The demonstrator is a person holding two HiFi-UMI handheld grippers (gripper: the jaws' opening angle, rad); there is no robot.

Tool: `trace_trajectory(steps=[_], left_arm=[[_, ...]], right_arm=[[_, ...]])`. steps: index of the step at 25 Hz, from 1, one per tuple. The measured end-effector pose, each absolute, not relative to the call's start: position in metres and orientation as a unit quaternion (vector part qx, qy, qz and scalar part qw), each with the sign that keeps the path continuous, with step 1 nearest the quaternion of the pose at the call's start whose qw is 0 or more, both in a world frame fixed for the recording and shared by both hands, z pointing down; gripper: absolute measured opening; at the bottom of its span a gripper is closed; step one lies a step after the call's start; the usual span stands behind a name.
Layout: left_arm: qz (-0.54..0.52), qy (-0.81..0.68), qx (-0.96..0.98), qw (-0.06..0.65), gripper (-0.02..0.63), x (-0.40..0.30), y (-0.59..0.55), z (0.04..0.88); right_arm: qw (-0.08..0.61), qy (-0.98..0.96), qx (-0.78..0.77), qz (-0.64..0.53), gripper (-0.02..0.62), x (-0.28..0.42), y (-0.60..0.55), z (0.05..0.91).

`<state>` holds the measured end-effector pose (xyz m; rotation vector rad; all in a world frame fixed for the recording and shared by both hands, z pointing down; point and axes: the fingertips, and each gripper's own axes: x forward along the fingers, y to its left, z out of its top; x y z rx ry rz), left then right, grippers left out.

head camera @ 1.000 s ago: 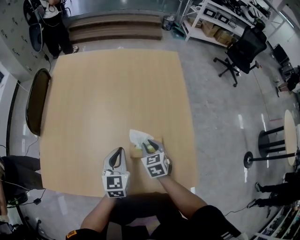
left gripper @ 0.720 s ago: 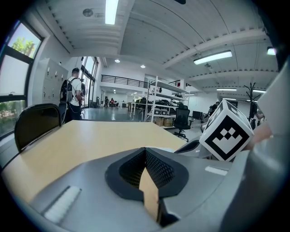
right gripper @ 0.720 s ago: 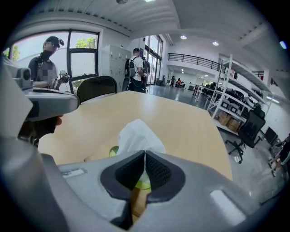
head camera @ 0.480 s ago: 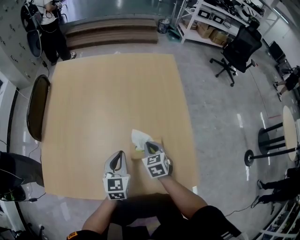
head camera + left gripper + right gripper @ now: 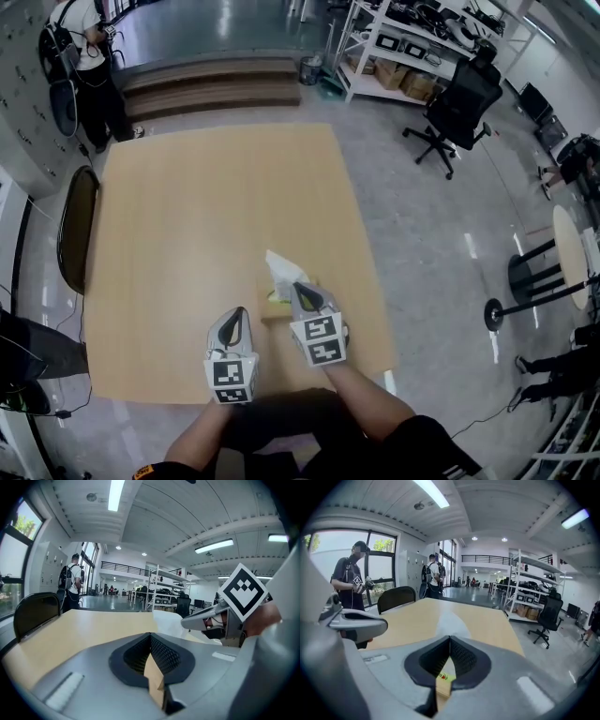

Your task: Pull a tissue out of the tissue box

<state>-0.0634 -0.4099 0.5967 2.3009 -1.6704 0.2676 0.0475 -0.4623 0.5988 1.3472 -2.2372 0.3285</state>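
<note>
One tissue [image 5: 279, 268] stands upright (right gripper [image 5: 299, 288] pinching it).

The head view looks steeply down from above the near edge of the table [image 5: 216, 206], taking in its whole surface and both grippers. The cameras on the left gripper [image 5: 238, 313] and the right gripper [image 5: 298, 287] sit low, close behind the jaws, facing the far edge. Both share the surface and the shelves [image 5: 534, 590].
</note>
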Motion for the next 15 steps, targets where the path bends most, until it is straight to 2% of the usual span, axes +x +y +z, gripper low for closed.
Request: trace_trajectory(steps=[9,15], left_arm=[[0.072,-0.572,0.807,0.124,0.018,-0.088,-0.380,0.579],[0.063,-0.574,0.806,0.127,0.018,-0.114,-0.342,0.580]], right_arm=[[0.205,-0.826,0.514,0.104,-0.005,0.028,-0.411,0.562],[0.201,-0.829,0.511,0.108,-0.005,0.002,-0.360,0.564]])
